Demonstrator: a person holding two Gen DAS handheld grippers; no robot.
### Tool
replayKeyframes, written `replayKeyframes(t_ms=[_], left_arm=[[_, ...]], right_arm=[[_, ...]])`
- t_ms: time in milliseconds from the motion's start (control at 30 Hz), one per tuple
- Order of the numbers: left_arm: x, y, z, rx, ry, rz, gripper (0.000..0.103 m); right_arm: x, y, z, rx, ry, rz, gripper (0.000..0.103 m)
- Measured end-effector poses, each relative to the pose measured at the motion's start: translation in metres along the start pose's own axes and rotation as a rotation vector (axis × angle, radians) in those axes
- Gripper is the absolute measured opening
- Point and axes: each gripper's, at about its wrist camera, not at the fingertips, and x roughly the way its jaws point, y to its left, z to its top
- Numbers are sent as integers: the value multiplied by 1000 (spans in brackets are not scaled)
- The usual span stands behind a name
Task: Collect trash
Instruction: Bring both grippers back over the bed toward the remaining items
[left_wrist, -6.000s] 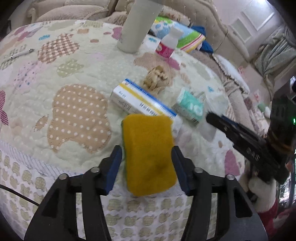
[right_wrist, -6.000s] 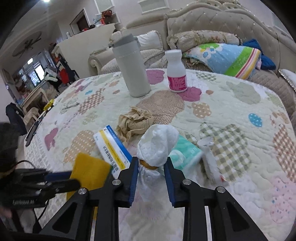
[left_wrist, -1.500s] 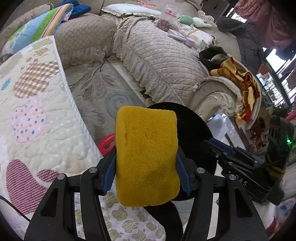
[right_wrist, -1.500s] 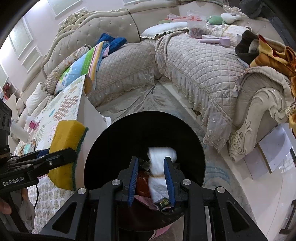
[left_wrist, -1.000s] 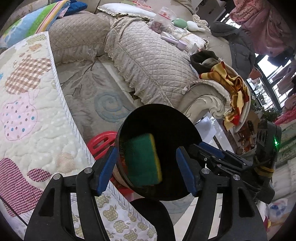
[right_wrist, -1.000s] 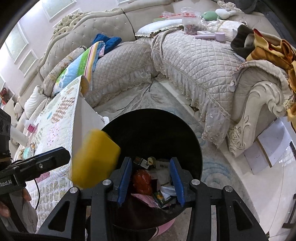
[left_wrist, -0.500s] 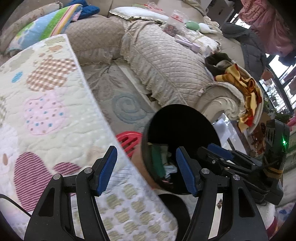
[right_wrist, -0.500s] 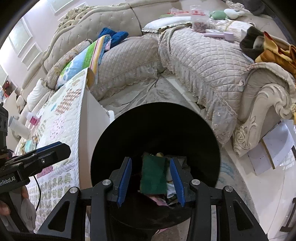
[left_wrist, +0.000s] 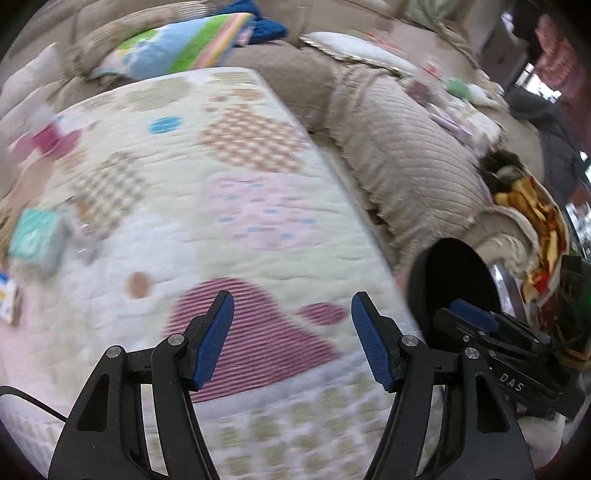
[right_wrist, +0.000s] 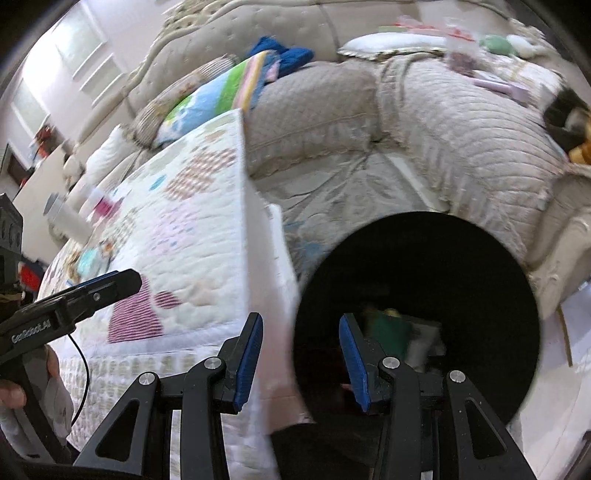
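Observation:
My left gripper (left_wrist: 291, 339) is open and empty over the near corner of the quilted table (left_wrist: 221, 206). My right gripper (right_wrist: 301, 354) is open and empty beside the rim of the black trash bin (right_wrist: 461, 258), which stands on the floor off the table's corner. The sponge lies green side up (right_wrist: 388, 332) inside the bin among other trash. The bin also shows in the left wrist view (left_wrist: 454, 280). A teal packet (left_wrist: 35, 236) and part of a white box (left_wrist: 7, 302) lie blurred at the table's left.
A quilted beige sofa (right_wrist: 443, 110) wraps around behind the bin. A striped pillow (left_wrist: 177, 44) lies on the sofa. A pink-labelled bottle (left_wrist: 44, 129) and a white tumbler (right_wrist: 68, 218) stand at the table's far side.
Both grippers let go of their trash into the bin: the white wad and the yellow-green sponge. Both have since swung left, toward the table; the left now faces the tabletop.

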Motion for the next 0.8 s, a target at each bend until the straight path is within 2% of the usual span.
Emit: replayKeyframes(t_ms=[167, 400, 567, 800], left_arm=[[-11, 50, -2, -92, -14, 63, 65], [-19, 110, 10, -229, -47, 113, 65], [-12, 140, 21, -325, -54, 141, 65], [8, 162, 34, -379, -45, 174, 65]], right_arm=[[17, 41, 5, -79, 26, 43, 41], [35, 94, 3, -188, 63, 86, 41], [41, 107, 2, -209, 81, 109, 41], [45, 113, 9, -208, 84, 121, 41]])
